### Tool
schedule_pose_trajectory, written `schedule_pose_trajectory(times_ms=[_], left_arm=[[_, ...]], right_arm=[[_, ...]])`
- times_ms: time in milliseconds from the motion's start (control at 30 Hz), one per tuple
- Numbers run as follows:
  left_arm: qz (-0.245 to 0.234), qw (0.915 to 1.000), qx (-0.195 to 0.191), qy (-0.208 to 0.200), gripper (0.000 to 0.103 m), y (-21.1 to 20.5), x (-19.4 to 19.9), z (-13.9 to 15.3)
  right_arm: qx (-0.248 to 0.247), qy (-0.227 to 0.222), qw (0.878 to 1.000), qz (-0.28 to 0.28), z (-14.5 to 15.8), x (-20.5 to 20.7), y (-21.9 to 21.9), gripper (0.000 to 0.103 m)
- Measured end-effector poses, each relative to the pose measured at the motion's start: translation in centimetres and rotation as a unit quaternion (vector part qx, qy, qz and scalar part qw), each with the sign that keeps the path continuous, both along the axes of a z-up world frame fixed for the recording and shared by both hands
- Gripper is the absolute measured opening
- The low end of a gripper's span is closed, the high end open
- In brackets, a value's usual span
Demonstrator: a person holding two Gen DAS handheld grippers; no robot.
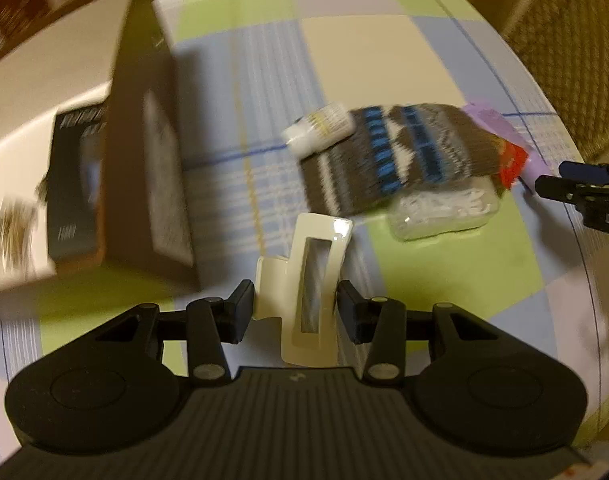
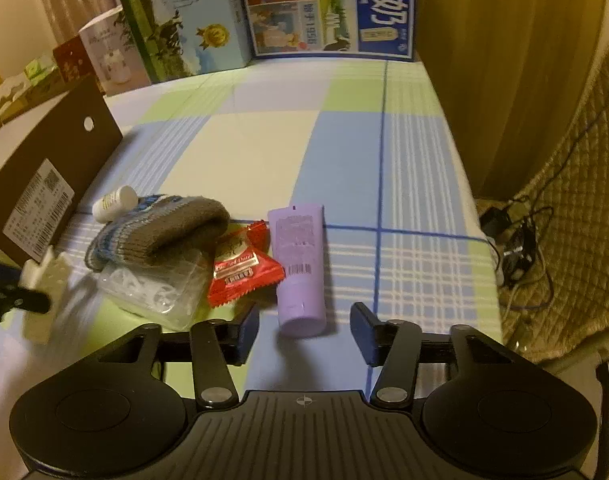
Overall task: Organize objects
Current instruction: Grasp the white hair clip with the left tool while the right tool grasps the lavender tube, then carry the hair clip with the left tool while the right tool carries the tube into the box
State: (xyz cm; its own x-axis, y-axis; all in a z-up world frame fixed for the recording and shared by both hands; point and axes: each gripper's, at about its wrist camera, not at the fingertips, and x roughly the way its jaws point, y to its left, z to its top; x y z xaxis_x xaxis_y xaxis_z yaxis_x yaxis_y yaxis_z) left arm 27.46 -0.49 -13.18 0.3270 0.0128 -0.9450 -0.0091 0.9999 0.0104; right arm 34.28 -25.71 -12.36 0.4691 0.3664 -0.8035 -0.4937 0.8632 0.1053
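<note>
The left gripper (image 1: 295,310) has a cream plastic hair clip (image 1: 312,280) between its pads, jaws drawn in against the clip's two sides, and carries it above the checked cloth of the surface (image 1: 344,52), close to the brown cardboard box (image 1: 144,140) that stands along the left edge. That view is smeared, so I cannot tell how firmly the clip is pinched. The clip looks light, stiff and glossy; I would judge it apt to slip or swivel in a side pinch, so the flat frame around its slot seems the safer place to hold.

The right gripper (image 2: 304,330) hangs empty near the front edge, jaws wide apart, with the lilac tube (image 2: 298,268) lying just ahead of it, cap end toward the gripper. The tube looks soft-walled and light; a hold across its body near the stiffer cap should keep it from squashing.

Left of the tube the rest lies bunched together: a red snack packet (image 2: 240,272) touching the tube's side, a knitted brown-and-blue sock (image 2: 160,232) draped over a clear plastic case (image 2: 152,292), and a small white bottle (image 2: 114,203) resting at the sock's far end. The sock is limp and will sag from any pinch; the packet is crinkly, best taken by an edge. Milk cartons (image 2: 328,4) line the far edge.
</note>
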Motion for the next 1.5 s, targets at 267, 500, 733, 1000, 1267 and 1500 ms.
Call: schedule_pose_trajectory(times_ms=[267, 500, 733, 1000, 1267, 1500], left_arm=[[0.053, 0.9986, 0.000, 0.001, 0.040, 2.1, -2.6, 0.2], [0.083, 0.9965, 0.010, 0.009, 0.040, 3.1, -5.5, 0.3], [0.094, 0.9953, 0.019, 0.013, 0.040, 3.5, -7.7, 0.6], [0.069, 0.9975, 0.015, 0.003, 0.038, 1.8, -7.1, -0.3], [0.064, 0.9977, 0.023, -0.004, 0.036, 1.8, -6.6, -1.1], [0.060, 0.9978, 0.027, -0.015, 0.035, 1.8, -6.5, -1.1]], right_arm=[[0.008, 0.001, 1.000, 0.006, -0.9, -0.9, -0.8, 0.025], [0.022, 0.043, 0.999, 0.021, -0.3, -6.4, -4.1, 0.025], [0.030, 0.066, 0.997, 0.031, 0.0, -9.4, -4.9, 0.032], [0.001, 0.030, 0.999, 0.020, -1.0, -7.7, -2.5, 0.049], [-0.022, 0.002, 1.000, 0.019, -1.4, -8.0, -1.2, 0.034], [-0.035, -0.002, 0.999, 0.027, -1.3, -8.7, -0.8, 0.032]])
